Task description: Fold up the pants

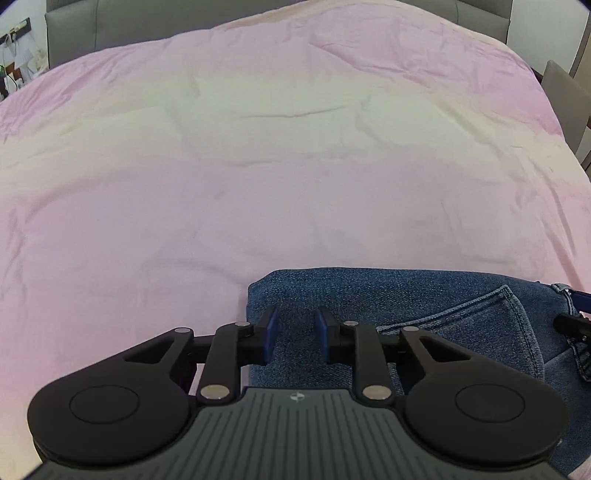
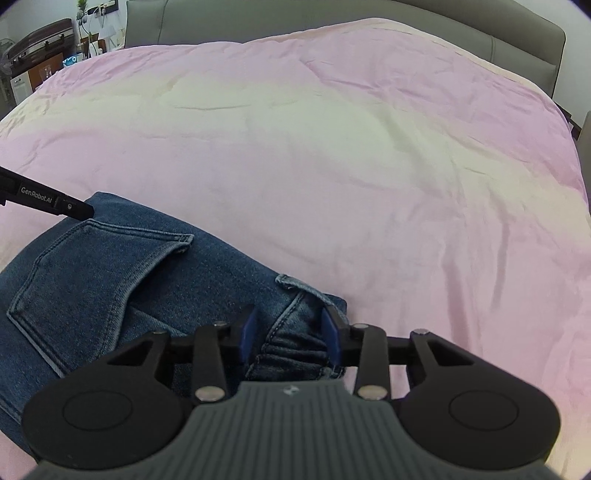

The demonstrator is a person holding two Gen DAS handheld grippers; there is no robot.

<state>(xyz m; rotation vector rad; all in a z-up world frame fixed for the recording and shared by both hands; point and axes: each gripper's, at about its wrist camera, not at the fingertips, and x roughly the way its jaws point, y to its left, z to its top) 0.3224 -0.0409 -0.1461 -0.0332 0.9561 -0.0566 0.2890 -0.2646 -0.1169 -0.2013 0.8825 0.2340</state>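
Blue denim pants point(image 1: 424, 306) lie folded on a pink bedsheet point(image 1: 258, 166), back pocket up. My left gripper point(image 1: 297, 325) is open and hovers over the pants' left end, nothing between its blue pads. In the right wrist view the pants point(image 2: 110, 273) fill the lower left. My right gripper point(image 2: 288, 330) is open with its fingers either side of the bunched waistband corner point(image 2: 295, 343), not clamped on it. The left gripper's finger point(image 2: 48, 201) shows at the left edge of that view, and the right gripper's tip point(image 1: 574, 325) shows at the right edge of the left wrist view.
The pink sheet point(image 2: 332, 147) covers a wide bed. A grey headboard point(image 2: 332, 18) runs along the far side. A cluttered side table with a suitcase point(image 2: 40, 40) stands at the far left. A grey chair point(image 1: 565, 99) stands beside the bed at the right.
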